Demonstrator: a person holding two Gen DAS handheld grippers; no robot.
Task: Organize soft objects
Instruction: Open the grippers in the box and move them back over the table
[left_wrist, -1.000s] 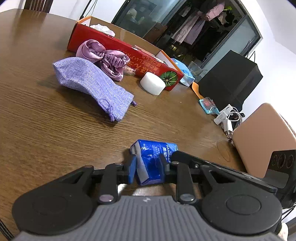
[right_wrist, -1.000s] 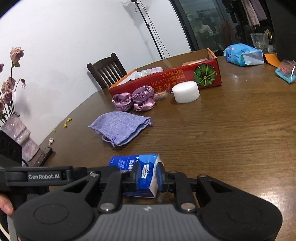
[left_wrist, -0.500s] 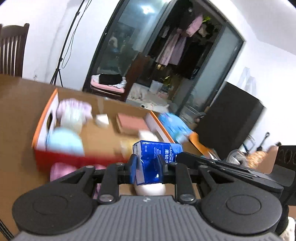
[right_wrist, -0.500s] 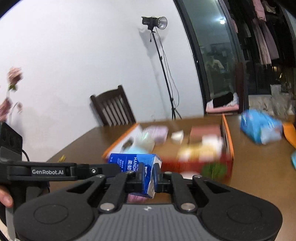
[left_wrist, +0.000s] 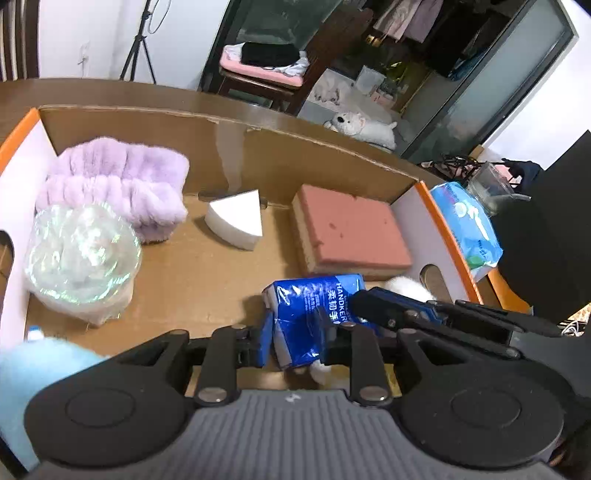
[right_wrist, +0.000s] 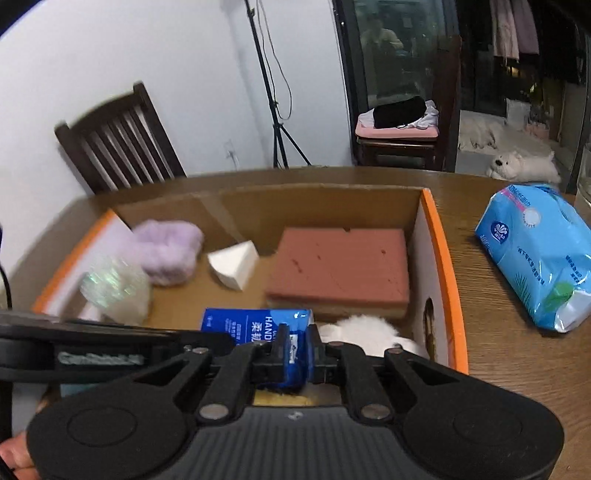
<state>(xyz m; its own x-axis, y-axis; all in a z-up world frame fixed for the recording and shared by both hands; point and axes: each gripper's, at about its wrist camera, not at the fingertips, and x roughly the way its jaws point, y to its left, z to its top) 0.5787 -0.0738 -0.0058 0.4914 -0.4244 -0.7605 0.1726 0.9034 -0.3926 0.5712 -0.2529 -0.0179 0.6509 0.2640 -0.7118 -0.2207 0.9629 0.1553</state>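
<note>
Both grippers hold one blue tissue pack (left_wrist: 314, 314) over the inside of the open cardboard box (left_wrist: 258, 155). My left gripper (left_wrist: 295, 341) is shut on one end of it. My right gripper (right_wrist: 297, 350) is shut on the other end of the pack (right_wrist: 255, 325). The box (right_wrist: 443, 280) holds a pink sponge block (left_wrist: 351, 229), a white foam wedge (left_wrist: 236, 219), a purple fluffy band (left_wrist: 122, 184), a clear wrapped ball (left_wrist: 81, 254) and a white fluffy piece (right_wrist: 365, 332).
A light blue tissue bag (right_wrist: 535, 254) lies on the wooden table (right_wrist: 517, 369) right of the box. A light blue soft thing (left_wrist: 26, 376) is at the near left box corner. A dark chair (right_wrist: 118, 144) stands behind the table.
Both grippers lifted the blue pack off the table and carried it forward over the box. The view now looks down into the box.
</note>
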